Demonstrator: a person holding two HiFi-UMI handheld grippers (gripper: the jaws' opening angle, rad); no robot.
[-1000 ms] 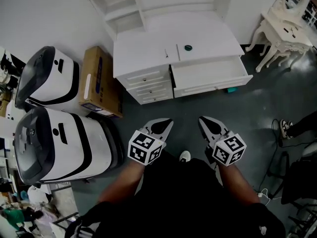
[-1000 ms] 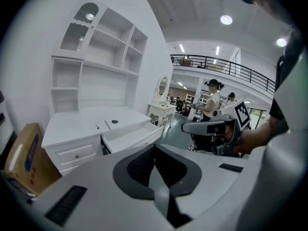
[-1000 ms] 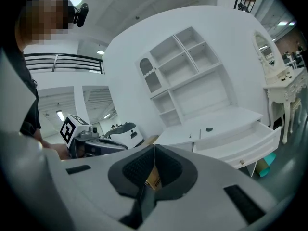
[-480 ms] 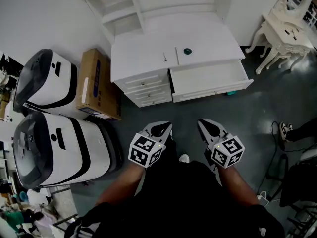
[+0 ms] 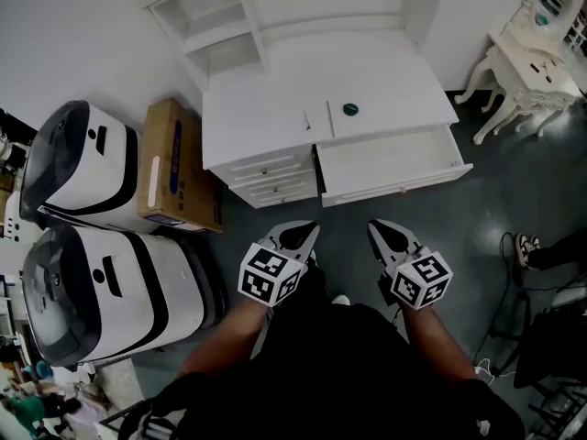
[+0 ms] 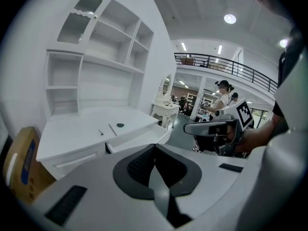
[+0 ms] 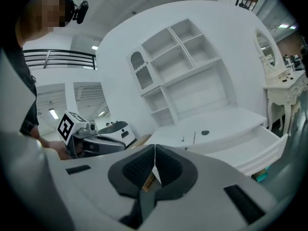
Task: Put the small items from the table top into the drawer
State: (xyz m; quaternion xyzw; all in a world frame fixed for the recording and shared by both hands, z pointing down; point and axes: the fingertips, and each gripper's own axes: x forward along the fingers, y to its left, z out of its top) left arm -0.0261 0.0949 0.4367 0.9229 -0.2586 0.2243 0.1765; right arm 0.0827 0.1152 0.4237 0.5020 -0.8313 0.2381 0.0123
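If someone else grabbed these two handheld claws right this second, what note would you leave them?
Left gripper: shut, empty, held low near the person's body, well short of the desk.
Right gripper: shut, empty, beside the left one.
Things: a dark round item and a thin small item lie on the desk top.
Drawer: pulled open, looks empty.
Done: drawer is open.
Left: carry both items into the drawer.

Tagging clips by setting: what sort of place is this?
Likely a showroom or big indoor hall, not a home: a white hutch desk, an ornate white dressing table, and a railed mezzanine beyond.
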